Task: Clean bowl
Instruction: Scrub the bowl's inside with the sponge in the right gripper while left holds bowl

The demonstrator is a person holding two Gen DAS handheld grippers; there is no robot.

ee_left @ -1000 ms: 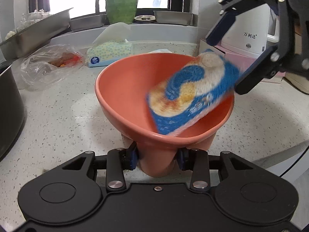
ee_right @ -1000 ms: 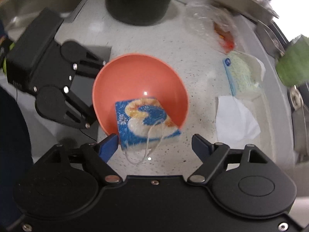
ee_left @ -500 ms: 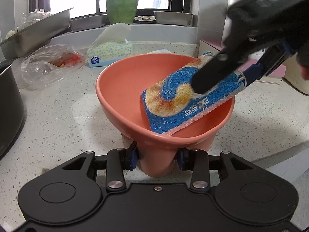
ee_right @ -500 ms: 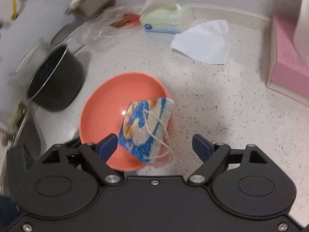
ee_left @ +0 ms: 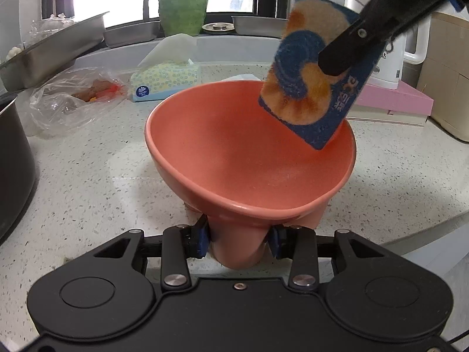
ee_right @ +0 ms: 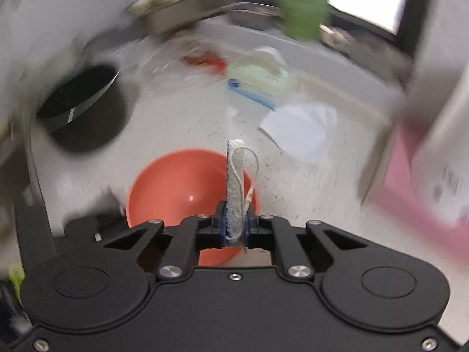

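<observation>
A salmon-orange bowl (ee_left: 234,152) stands on the speckled counter, its foot clamped in my left gripper (ee_left: 239,240). It also shows in the right wrist view (ee_right: 176,187). My right gripper (ee_right: 236,226) is shut on a blue, orange and white sponge cloth (ee_right: 234,193) with a white loop. In the left wrist view the sponge (ee_left: 310,88) is held tilted above the bowl's far right rim, its lower corner just over the rim. The bowl's inside looks empty.
A black pot (ee_left: 11,158) stands left. A tissue box (ee_left: 165,80), plastic bag (ee_left: 73,99), white paper (ee_right: 299,129), green vase (ee_left: 183,3), metal trays (ee_left: 52,50), pink box (ee_left: 392,102) and white kettle (ee_left: 392,58) ring the counter's far side.
The right gripper closed on the sponge, which lay inside the bowl, and lifted it up and to the right, above the rim. The right wrist view is blurred by motion. The bowl has not moved.
</observation>
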